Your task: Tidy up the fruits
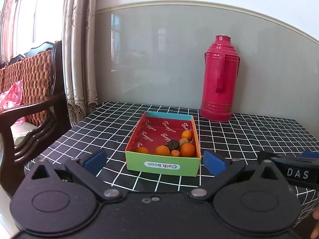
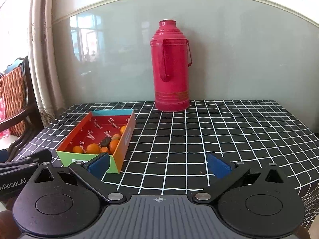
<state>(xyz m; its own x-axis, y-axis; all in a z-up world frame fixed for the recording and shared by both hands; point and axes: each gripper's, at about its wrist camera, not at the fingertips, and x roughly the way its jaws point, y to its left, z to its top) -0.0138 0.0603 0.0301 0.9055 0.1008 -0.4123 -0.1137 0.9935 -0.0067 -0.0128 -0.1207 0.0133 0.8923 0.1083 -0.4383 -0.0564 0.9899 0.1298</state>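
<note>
A cardboard box (image 1: pixel 162 166) with a green front wall and red inside sits on the checked table; it also shows in the right wrist view (image 2: pixel 121 149). Several small oranges (image 1: pixel 187 149) and one dark fruit (image 1: pixel 171 144) lie at its near right end, also seen in the right wrist view as oranges (image 2: pixel 93 148) and the dark fruit (image 2: pixel 105 141). My left gripper (image 1: pixel 154 162) is open and empty, just in front of the box. My right gripper (image 2: pixel 159 166) is open and empty, to the right of the box, over bare cloth.
A tall red thermos (image 1: pixel 219 79) stands at the back of the table by the wall, also in the right wrist view (image 2: pixel 171 67). A wooden chair (image 1: pixel 30 99) and a curtain (image 1: pixel 79 59) are to the left. The black checked tablecloth (image 2: pixel 229 135) covers the table.
</note>
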